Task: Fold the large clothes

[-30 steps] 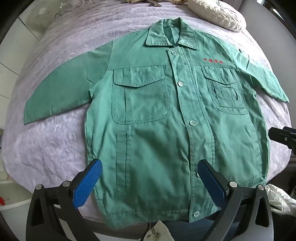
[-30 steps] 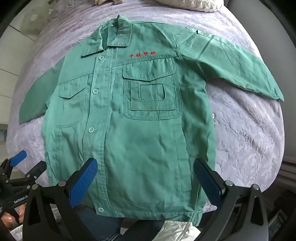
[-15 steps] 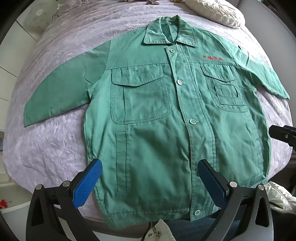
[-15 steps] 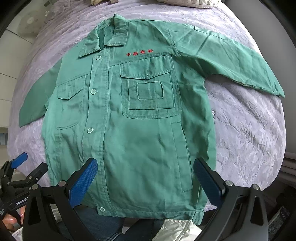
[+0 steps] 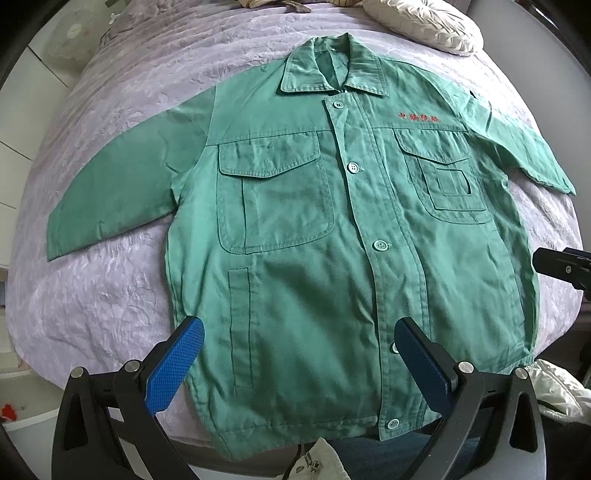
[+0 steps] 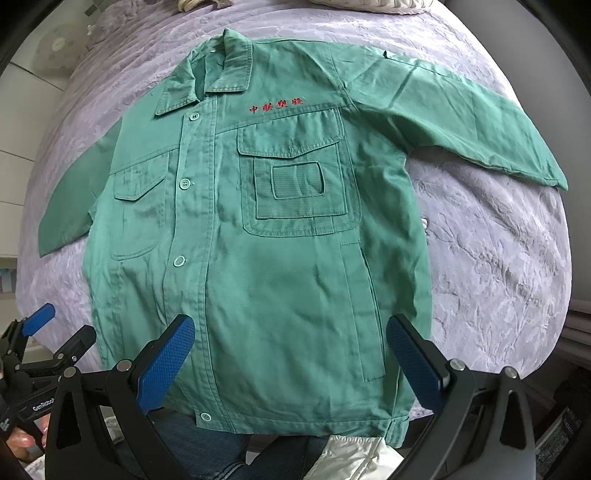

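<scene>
A green work jacket (image 5: 314, 236) (image 6: 266, 236) lies flat and buttoned, front up, on a lilac bedspread (image 5: 110, 280), collar at the far end and both sleeves spread out. Red embroidered characters (image 6: 275, 105) sit above one chest pocket. My left gripper (image 5: 295, 363) hovers open above the jacket's hem, left of the button placket. Over the hem's right half, my right gripper (image 6: 290, 356) also stands open. Neither holds anything. In the right wrist view the left gripper (image 6: 55, 343) shows at the lower left edge.
A cream pillow (image 5: 424, 22) lies beyond the collar at the bed's head. The bedspread (image 6: 491, 258) is bare to the right of the jacket. A person's jeans (image 6: 207, 443) and pale padded garment (image 6: 354, 458) are at the near bed edge. White floor lies left.
Both grippers have drifted slightly forward and lower toward the jacket, which now fills more of each view. The jacket itself has not moved.
</scene>
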`<state>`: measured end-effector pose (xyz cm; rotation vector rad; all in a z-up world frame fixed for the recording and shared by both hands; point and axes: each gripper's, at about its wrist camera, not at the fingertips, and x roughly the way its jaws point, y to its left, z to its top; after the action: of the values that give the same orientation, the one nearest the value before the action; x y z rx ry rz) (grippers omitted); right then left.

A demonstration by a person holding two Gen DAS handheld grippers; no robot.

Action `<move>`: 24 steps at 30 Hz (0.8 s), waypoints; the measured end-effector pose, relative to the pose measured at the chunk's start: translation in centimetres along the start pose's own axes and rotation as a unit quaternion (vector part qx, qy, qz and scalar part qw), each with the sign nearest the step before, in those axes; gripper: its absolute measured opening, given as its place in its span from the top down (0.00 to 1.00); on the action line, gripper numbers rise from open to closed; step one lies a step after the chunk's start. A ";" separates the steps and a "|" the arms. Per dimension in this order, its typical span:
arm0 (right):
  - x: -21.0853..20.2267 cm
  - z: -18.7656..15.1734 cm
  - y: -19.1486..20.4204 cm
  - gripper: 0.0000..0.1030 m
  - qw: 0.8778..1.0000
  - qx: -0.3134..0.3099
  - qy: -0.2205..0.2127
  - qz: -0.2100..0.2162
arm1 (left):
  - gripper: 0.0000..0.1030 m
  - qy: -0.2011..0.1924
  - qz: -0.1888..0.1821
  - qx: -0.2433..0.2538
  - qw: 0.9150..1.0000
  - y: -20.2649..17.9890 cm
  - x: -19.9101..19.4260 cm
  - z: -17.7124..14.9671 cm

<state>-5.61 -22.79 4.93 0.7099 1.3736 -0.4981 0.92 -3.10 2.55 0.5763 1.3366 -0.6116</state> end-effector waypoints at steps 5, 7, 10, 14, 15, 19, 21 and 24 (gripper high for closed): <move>0.0 0.0 0.0 0.00 1.000 0.000 0.000 0.000 | 0.00 0.000 0.000 0.000 1.000 0.0 0.0 0.0; 0.0 -0.1 0.1 0.00 1.000 0.000 0.000 0.000 | 0.00 -0.001 -0.001 0.000 1.000 0.0 0.0 0.0; 0.0 -0.1 0.1 0.00 1.000 -0.001 0.000 0.000 | 0.00 -0.001 0.001 0.000 1.000 -0.1 -0.1 0.0; -0.1 0.0 0.3 0.00 1.000 -0.003 0.000 0.001 | 0.00 -0.002 0.001 -0.001 1.000 -0.1 -0.2 0.0; -0.1 0.0 0.3 0.00 1.000 -0.004 0.000 0.001 | 0.00 -0.002 0.001 0.000 1.000 -0.2 -0.2 0.0; -0.1 -0.1 0.4 0.00 1.000 -0.004 0.000 0.001 | 0.00 -0.004 0.001 0.003 1.000 -0.3 -0.4 0.0; -0.1 -0.1 0.3 0.00 1.000 -0.003 0.000 0.001 | 0.00 -0.005 0.000 0.004 1.000 -0.4 -0.4 -0.1; -0.1 -0.1 0.3 0.00 1.000 -0.003 0.000 0.001 | 0.00 -0.005 0.000 0.004 1.000 -0.5 -0.5 -0.1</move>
<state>-5.48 -22.50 5.10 0.7057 1.3738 -0.4921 0.45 -3.30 2.98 0.5785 1.3246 -0.6198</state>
